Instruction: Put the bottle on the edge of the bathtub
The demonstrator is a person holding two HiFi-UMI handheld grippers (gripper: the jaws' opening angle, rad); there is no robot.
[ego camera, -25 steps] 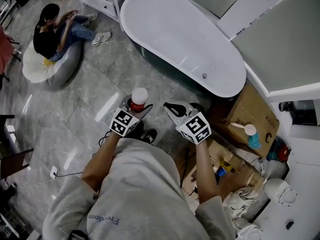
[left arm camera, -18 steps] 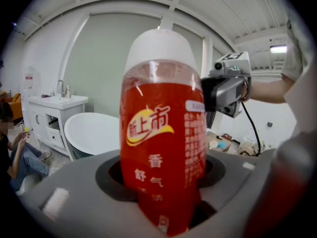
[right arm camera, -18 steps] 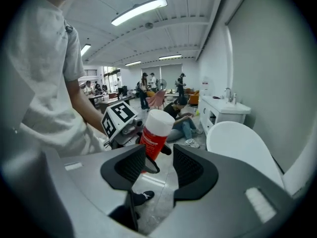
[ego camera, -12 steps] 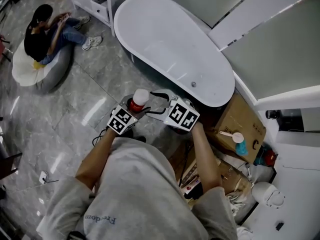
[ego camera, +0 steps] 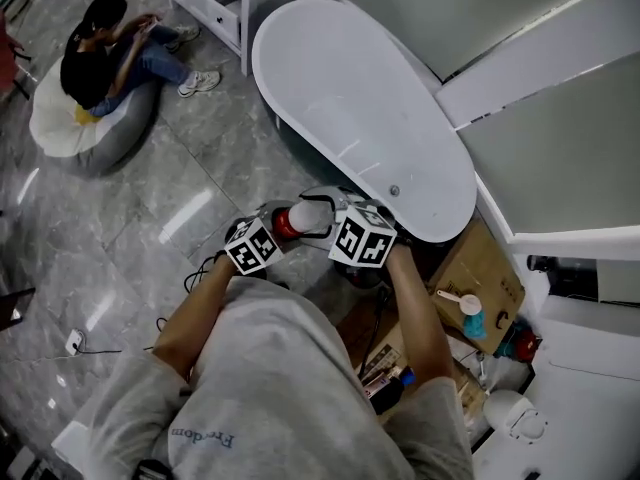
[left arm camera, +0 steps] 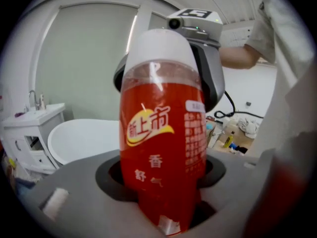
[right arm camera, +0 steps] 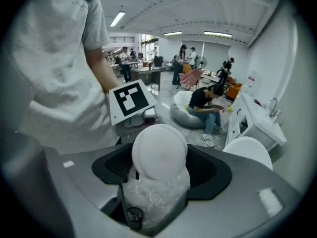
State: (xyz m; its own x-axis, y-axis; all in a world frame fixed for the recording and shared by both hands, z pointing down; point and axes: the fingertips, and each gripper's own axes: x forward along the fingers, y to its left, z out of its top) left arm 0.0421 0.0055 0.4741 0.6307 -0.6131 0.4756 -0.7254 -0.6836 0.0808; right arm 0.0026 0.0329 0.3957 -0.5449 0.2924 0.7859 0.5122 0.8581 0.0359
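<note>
The white bathtub (ego camera: 360,108) stretches away ahead of the person, its rounded near end just beyond the two tools. Its rim looks narrow and curved, so the placing probably calls for an upright bottle, set squarely on the flattest stretch of rim and released only once it stands steady. The step in hand looks like a hand-over in mid-air above the grey floor (ego camera: 150,198), short of the tub. It is best done with one firm hold kept until the other is sure, since the smooth plastic could slip. The left tool (ego camera: 278,226) has its jaws closed on the lower end of the bottle (ego camera: 290,221), whose red body rises straight out from between them in the left gripper view. The right tool (ego camera: 330,210) meets it from the opposite side, jaws drawn in around the clear shoulder just under the white cap (ego camera: 312,212). No gap shows beside the plastic, so it appears to grip too. The bottle lies roughly level between the two.
</note>
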